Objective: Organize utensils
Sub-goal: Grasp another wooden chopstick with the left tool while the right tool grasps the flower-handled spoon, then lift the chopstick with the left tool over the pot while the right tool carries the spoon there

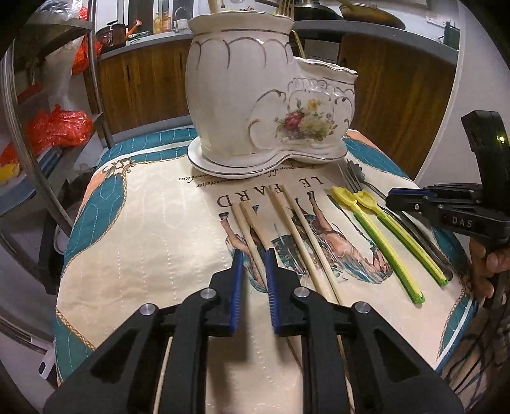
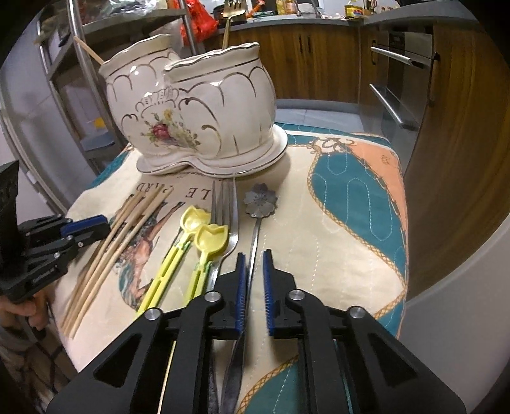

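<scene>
The left gripper [image 1: 253,254] hovers low over the near part of the desk, its blue-padded fingers apart with nothing between them; its tips frame the leftmost pair of wooden chopsticks [image 1: 251,232]. The right gripper [image 2: 254,258] hangs likewise over the near edge, fingers apart and empty, with the handle of the flower-headed spoon [image 2: 259,199] running in between its tips.

All the utensils lie loose on the quilted printed cloth [image 1: 153,223] covering the desk. Four chopsticks lie side by side in two pairs toward the left side, pointing at the far edge. Just beside them to the right lie two yellow-green plastic spoons [image 2: 204,232], their bowls touching each other. Next comes a metal fork [image 2: 224,203], its tines toward the far edge, then the flower-headed spoon, nearest the right side.

Beyond them, at the far middle of the desk, stands a white ceramic holder [image 1: 255,105] with gilt lines and painted roses, on its matching saucer [image 2: 277,149]. A gold fork [image 2: 230,19] and a wooden stick [image 2: 87,49] already stand inside it.
</scene>
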